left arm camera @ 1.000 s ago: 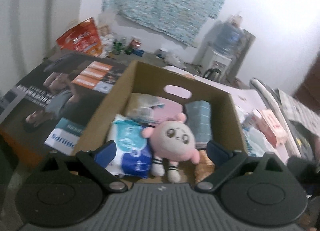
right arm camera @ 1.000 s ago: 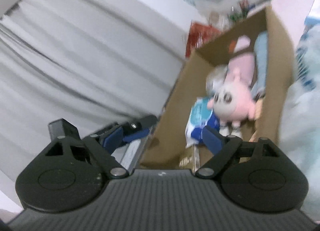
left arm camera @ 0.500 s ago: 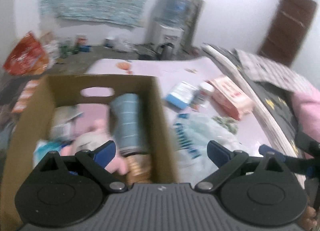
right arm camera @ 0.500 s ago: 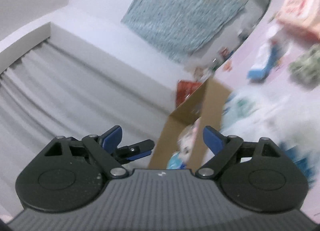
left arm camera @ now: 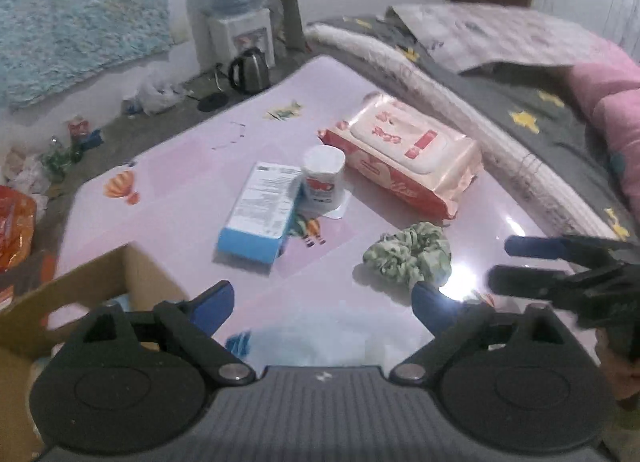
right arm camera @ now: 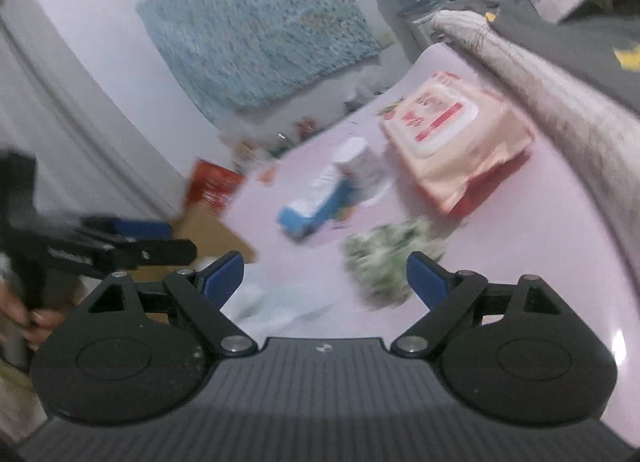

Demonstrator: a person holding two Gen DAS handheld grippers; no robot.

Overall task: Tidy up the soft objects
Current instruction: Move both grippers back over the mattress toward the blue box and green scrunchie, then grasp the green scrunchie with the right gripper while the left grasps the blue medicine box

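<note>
green scrunchie, pink table

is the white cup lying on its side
No, the white cup stands upright beside the blue box.

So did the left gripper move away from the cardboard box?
Yes. The left gripper swung off the cardboard box, now at the view's lower left, and points over the pink table toward the green scrunchie.
</note>
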